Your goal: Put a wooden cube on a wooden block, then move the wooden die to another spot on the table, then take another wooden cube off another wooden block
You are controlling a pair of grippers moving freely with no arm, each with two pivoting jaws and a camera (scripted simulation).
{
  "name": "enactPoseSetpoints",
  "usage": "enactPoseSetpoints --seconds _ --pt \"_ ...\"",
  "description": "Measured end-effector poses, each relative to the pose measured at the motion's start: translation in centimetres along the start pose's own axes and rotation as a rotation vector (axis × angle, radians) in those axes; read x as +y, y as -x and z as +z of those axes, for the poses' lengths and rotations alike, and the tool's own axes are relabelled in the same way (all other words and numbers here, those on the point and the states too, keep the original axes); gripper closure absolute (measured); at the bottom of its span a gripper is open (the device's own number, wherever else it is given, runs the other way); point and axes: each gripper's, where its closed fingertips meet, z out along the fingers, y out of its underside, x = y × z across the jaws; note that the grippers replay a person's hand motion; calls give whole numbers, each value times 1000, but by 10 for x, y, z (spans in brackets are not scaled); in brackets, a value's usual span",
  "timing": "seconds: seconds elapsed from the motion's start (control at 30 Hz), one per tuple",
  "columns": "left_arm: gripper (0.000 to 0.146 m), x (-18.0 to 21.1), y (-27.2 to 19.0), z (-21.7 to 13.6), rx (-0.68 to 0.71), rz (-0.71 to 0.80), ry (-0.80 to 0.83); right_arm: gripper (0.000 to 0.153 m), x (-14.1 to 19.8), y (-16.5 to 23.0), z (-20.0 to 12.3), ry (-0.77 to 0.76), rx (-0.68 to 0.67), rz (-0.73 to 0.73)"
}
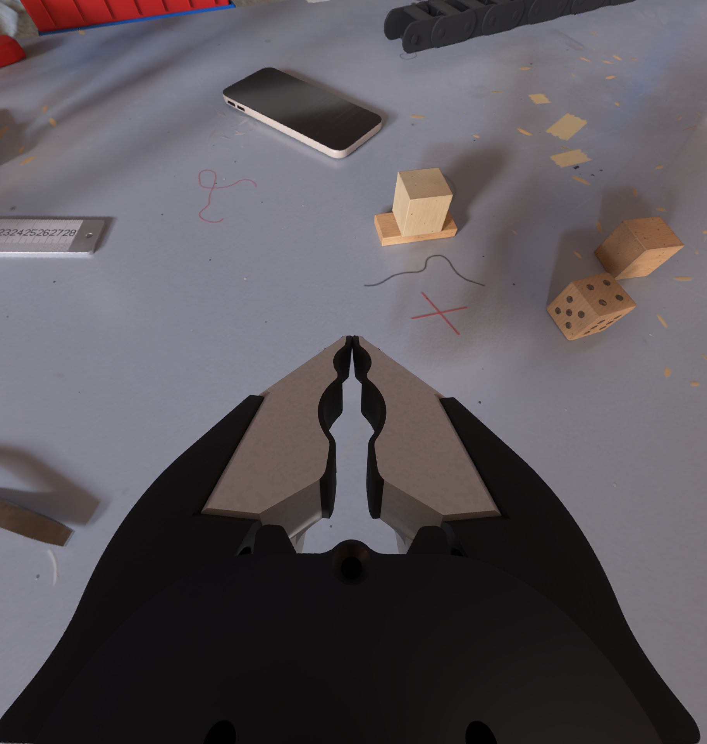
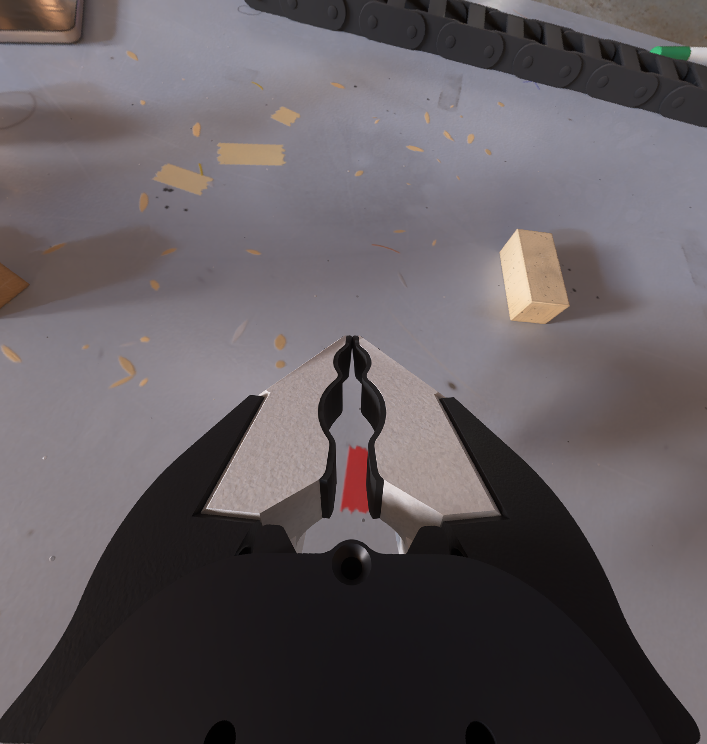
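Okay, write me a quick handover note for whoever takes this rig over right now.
Left claw: shut, empty, above bare table.
Right claw: shut, empty.
Pale cube already sits on a flat block. Wooden die rests against a darker cube, both on the table. A pale long block lies alone ahead of the right claw.
Neither claw holds anything. From these views alone I can't tell which steps are finished.

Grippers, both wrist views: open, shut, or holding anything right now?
Left gripper: shut, fingertips together, holding nothing.
Right gripper: shut, fingertips together, holding nothing.
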Motion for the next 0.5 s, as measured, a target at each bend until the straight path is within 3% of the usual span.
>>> enactPoseSetpoints --seconds 0.27,0.4,0.5 --pt "146 2 4 -5 -4 -7 -3 153 -9 -2 -6 -9 21 -15" --pt "146 -1 5 -6 -1 -13 -23 153 -19 23 3 -1 -21 -31" --pt "146 -4 6 -8 -1 -20 -38 153 -36 65 13 -4 -72 -95"
